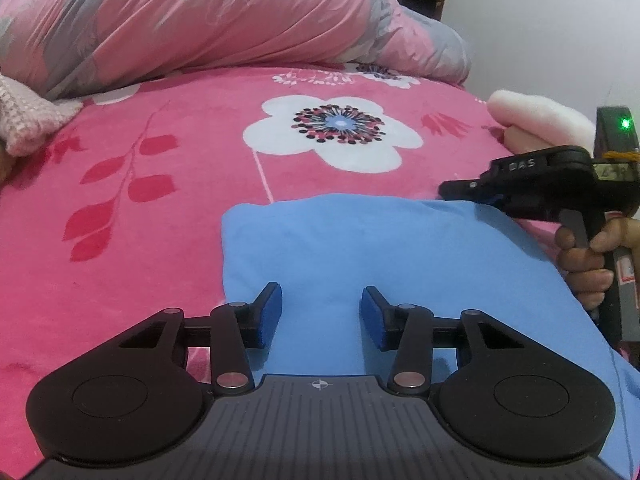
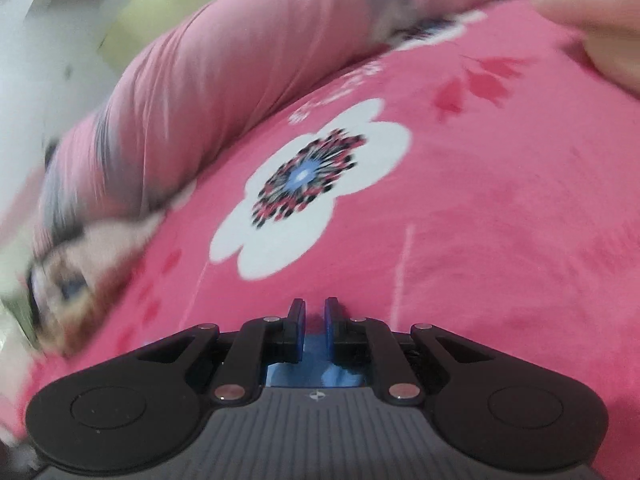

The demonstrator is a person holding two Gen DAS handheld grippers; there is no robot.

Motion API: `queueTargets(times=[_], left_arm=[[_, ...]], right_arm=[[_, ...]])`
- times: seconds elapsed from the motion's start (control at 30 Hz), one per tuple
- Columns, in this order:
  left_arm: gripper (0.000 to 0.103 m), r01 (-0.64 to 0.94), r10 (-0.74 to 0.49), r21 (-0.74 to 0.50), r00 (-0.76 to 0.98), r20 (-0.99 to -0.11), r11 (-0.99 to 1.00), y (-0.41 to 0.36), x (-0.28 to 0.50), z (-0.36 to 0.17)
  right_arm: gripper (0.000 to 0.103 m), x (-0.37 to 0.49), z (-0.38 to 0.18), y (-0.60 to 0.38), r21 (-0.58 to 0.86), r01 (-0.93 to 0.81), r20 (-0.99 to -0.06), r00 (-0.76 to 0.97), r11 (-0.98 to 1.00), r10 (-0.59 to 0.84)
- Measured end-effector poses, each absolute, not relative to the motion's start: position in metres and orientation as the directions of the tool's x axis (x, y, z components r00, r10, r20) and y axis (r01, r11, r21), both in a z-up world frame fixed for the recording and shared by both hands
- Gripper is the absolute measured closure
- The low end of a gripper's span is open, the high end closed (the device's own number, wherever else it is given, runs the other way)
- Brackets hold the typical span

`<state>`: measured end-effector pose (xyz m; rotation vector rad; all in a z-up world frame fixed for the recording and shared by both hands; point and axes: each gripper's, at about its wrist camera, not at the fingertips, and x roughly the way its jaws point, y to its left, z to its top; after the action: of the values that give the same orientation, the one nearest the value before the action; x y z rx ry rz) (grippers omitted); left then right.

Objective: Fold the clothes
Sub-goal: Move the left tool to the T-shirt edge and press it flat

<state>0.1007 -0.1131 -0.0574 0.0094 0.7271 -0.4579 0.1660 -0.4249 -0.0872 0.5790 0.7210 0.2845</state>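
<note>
A blue cloth (image 1: 360, 248) lay folded on the pink bedspread (image 1: 140, 220). The left gripper (image 1: 321, 312) hung spread above its near part. At the right, the right gripper (image 2: 314, 322) pinched the cloth's far corner, fingers nearly together.

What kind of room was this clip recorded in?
Most likely a bedroom: the blue garment lies on a bed with a pink floral blanket, and a bunched pink-and-grey quilt is heaped behind it, beside a plain white wall.
</note>
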Motion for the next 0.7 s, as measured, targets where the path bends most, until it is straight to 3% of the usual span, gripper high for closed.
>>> queueTargets(times=[0.13,0.2,0.3,0.5,0.7], left_arm=[[0.048,0.389,-0.441,-0.231,0.634,-0.635,0.892,-0.1,0.103,-0.051],[0.047,0.374,-0.451,-0.262,0.635,-0.627,0.89,-0.09,0.102,-0.045],[0.047,0.345,-0.476,-0.33,0.603,-0.639,0.879,-0.074,0.1,-0.043],[0.047,0.29,-0.526,-0.44,0.52,-0.674,0.85,-0.049,0.094,-0.055],[0.047,0.27,-0.571,-0.51,0.507,-0.646,0.817,-0.044,0.103,-0.064]], right_arm=[[0.085,0.143,-0.072,-0.445,0.621,-0.02,-0.513,0.745,0.783,0.426],[0.068,0.126,-0.065,-0.457,0.65,-0.006,-0.499,0.751,0.76,0.433],[0.054,0.104,-0.059,-0.469,0.684,0.01,-0.496,0.74,0.73,0.455],[0.047,0.077,-0.067,-0.47,0.701,0.027,-0.557,0.645,0.713,0.523],[0.045,0.085,-0.076,-0.464,0.705,0.008,-0.568,0.606,0.71,0.557]])
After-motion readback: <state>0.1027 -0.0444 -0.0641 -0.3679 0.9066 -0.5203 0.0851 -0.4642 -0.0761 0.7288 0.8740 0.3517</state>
